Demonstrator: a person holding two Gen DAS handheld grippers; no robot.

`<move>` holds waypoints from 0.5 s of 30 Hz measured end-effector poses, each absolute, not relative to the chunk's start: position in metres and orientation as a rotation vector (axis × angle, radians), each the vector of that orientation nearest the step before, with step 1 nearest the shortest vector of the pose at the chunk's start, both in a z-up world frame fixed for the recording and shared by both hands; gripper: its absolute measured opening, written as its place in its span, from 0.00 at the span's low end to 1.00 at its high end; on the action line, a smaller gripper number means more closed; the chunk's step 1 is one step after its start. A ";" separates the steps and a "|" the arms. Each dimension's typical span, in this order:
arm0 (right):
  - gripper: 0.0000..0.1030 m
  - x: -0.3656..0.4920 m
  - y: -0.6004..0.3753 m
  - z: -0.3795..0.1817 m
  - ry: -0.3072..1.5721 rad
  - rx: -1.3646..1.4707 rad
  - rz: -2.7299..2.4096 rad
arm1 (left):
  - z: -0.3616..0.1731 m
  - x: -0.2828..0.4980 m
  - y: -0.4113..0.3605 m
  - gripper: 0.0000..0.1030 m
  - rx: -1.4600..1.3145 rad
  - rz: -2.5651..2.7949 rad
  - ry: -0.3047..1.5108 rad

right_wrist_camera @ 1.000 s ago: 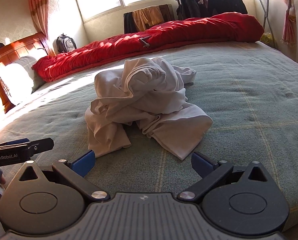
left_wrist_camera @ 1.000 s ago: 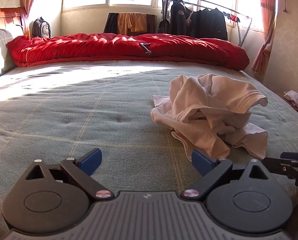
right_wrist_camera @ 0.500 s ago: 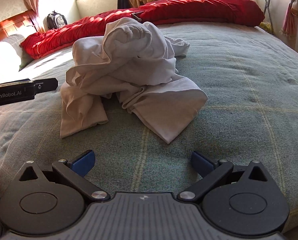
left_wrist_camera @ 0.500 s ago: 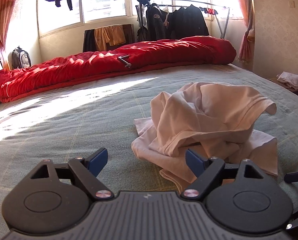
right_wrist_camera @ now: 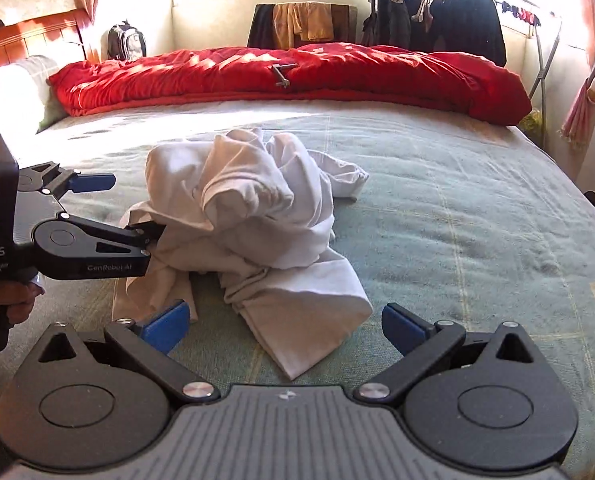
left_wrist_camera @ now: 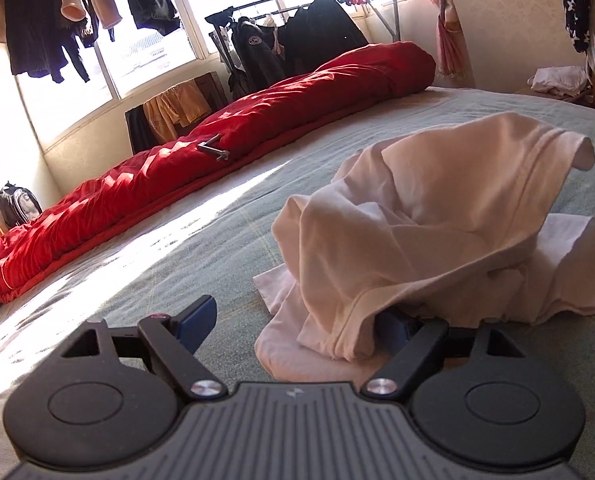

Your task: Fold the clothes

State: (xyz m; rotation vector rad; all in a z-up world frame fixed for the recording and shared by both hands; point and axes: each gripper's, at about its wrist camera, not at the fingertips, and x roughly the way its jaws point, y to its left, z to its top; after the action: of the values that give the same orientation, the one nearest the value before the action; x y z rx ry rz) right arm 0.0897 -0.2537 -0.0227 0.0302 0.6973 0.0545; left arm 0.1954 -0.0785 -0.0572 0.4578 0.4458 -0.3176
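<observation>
Crumpled white cotton T-shirt (right_wrist_camera: pixel 253 232) lies mid-bed on the grey-green bedspread (right_wrist_camera: pixel 477 208); left tongs (left_wrist_camera: pixel 297 322) open around its hem, right tongs (right_wrist_camera: pixel 285 330) open, empty — risk: pinching several layers, dragging the heap.

bare bedspread (right_wrist_camera: pixel 477 208) around crumpled shirt (right_wrist_camera: pixel 249 216)

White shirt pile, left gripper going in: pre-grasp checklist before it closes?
1. Left gripper jaws apart: ok.
2. Cloth between the jaws: ok; white shirt hem drapes over one finger, the other is bare.
3. Single layer caught: cannot tell, folds bunched.
4. Right gripper open and off the cloth: ok, nearest shirt corner lies just ahead.
5. Shirt spread flat: not ok, crumpled heap.
6. Bedspread bare around the heap: ok.
</observation>
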 end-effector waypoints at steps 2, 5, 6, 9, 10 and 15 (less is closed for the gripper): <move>1.00 0.093 -0.258 -0.021 0.686 0.037 0.054 | -0.050 0.202 -0.075 0.81 0.450 -0.308 0.429; 1.00 0.101 -0.260 -0.022 0.678 0.002 0.059 | -0.038 0.210 -0.064 0.81 0.422 -0.270 0.392; 1.00 0.103 -0.260 -0.022 0.675 -0.019 0.063 | -0.034 0.214 -0.061 0.82 0.411 -0.258 0.384; 1.00 0.113 -0.258 -0.021 0.664 -0.077 0.072 | -0.027 0.234 -0.048 0.82 0.368 -0.225 0.396; 1.00 0.118 -0.258 -0.021 0.662 -0.088 0.076 | -0.025 0.240 -0.044 0.82 0.355 -0.216 0.400; 1.00 0.139 -0.255 -0.020 0.619 -0.131 0.131 | -0.024 0.252 -0.033 0.81 0.288 -0.233 0.385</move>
State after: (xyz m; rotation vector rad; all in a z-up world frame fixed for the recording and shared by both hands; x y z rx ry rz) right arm 0.1392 -0.2553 -0.0198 -0.1315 0.6191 0.1305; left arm 0.2522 -0.0333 -0.0238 0.2876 0.3850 -0.2333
